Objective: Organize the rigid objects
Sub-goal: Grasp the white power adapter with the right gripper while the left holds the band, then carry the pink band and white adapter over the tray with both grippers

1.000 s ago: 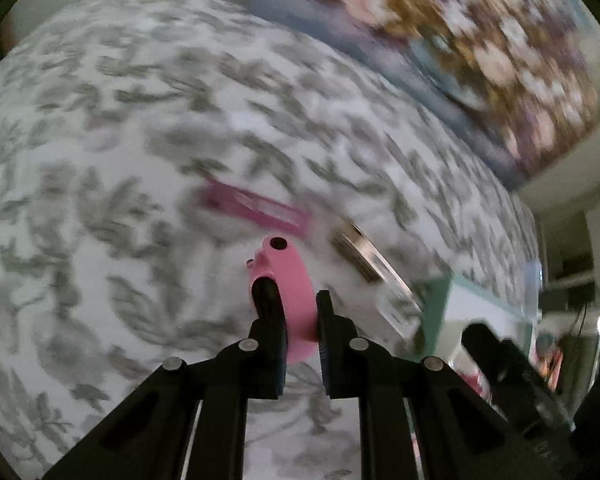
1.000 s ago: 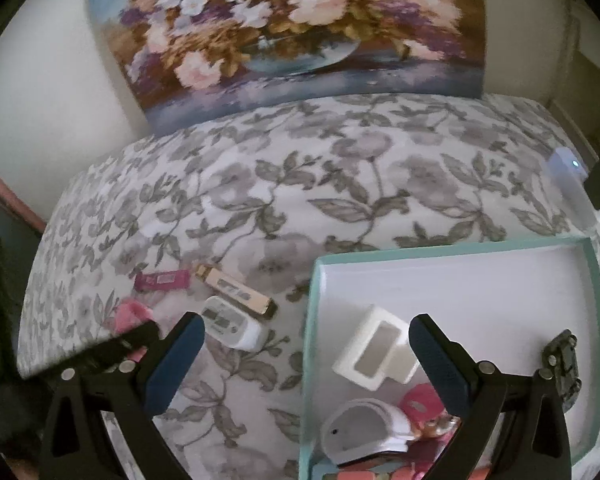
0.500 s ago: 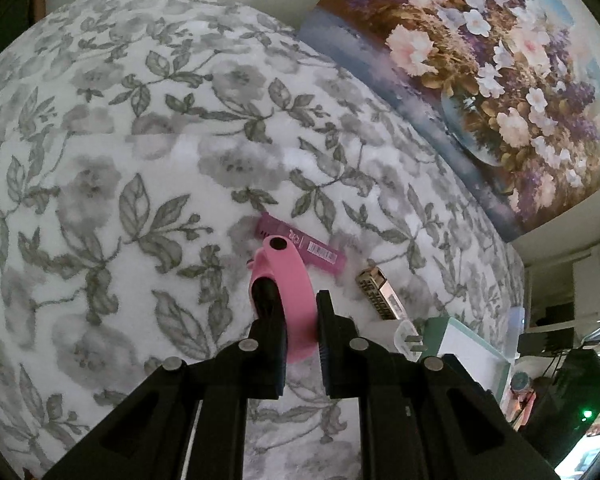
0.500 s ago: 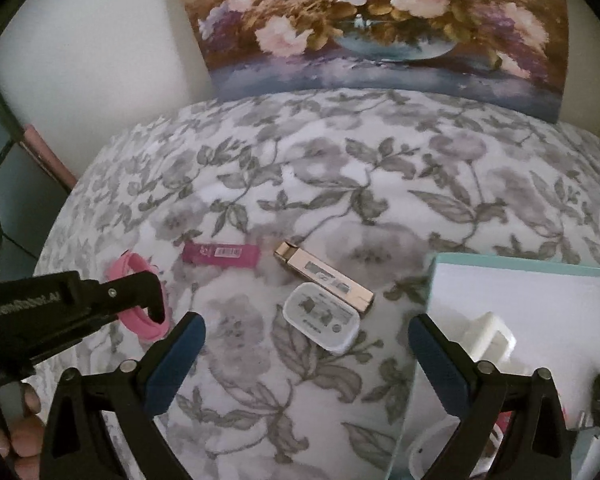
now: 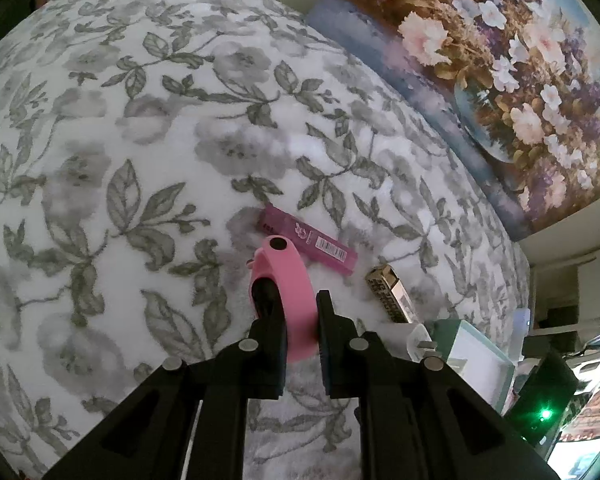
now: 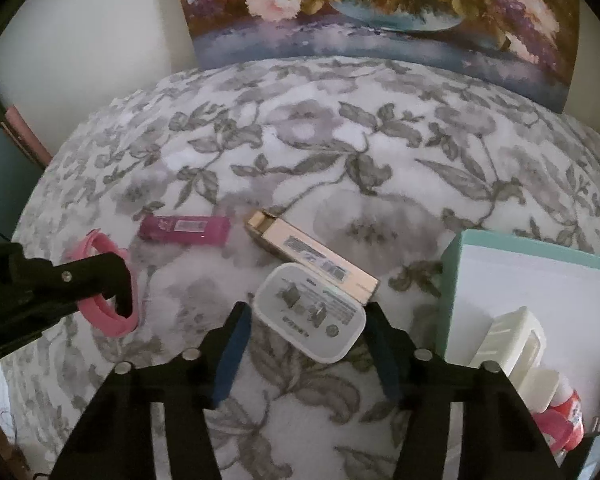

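My left gripper point(image 5: 302, 308) is shut on a pink ring point(image 5: 288, 276), held just above the flowered cloth; the ring point(image 6: 104, 312) also shows at the left of the right wrist view. My right gripper point(image 6: 308, 316) points down over a white plug charger point(image 6: 300, 300) lying prongs up. Its jaws are closing with the charger between them, and a thin gap still shows at the pads. A magenta box point(image 6: 184, 230) and a gold box point(image 6: 312, 256) lie just beyond, the gold one touching the charger. The teal-rimmed tray point(image 6: 452, 280) sits to the right.
The tray holds a white holder point(image 6: 512, 340), a small white block and pink and red items at its near end. A flower painting point(image 6: 380, 8) leans on the wall behind the cloth. A dark device with a green light point(image 5: 546, 414) stands beyond the tray.
My right gripper swung left from over the tray, dropped onto the charger, and its jaws narrowed around it. The left gripper kept its hold on the pink ring and shifted slightly.
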### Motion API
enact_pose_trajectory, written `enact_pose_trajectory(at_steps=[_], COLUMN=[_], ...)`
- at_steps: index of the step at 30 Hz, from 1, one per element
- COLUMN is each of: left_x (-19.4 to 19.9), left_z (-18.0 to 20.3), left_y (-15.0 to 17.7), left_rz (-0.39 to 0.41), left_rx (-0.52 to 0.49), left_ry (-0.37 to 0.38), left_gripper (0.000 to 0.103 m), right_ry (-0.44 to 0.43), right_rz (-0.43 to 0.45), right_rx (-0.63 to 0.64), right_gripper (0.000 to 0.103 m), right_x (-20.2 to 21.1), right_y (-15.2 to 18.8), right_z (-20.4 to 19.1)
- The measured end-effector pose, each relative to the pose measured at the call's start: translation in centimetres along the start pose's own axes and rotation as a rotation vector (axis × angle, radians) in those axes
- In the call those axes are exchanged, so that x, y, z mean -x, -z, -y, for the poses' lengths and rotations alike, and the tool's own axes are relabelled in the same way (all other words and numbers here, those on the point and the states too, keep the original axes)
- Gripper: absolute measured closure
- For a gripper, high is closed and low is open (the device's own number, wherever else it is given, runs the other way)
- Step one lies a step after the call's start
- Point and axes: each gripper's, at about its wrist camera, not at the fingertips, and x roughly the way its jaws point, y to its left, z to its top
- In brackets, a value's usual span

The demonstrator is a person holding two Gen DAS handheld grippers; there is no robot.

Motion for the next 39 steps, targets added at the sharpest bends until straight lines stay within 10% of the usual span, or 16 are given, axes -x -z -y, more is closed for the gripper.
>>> enact_pose_trajectory(at_steps=[25,39], left_x=[4.8,3.3], left_z=[6.1,15.6], left_y=[1.0,7.1], left_rz=[0.157,0.144], left_rx=[-0.095,-0.314], left_ry=[0.029,0.079], left_gripper=[0.089,0.089], right_ry=[-0.164,-0.033], right_rz=[0.139,0.164], right_rx=[-0.090,-0.293], right_gripper=[0.057,0.057], right_x=[6.5,10.2], right_y=[-2.0,-0.8], right_z=[3.4,15.0])
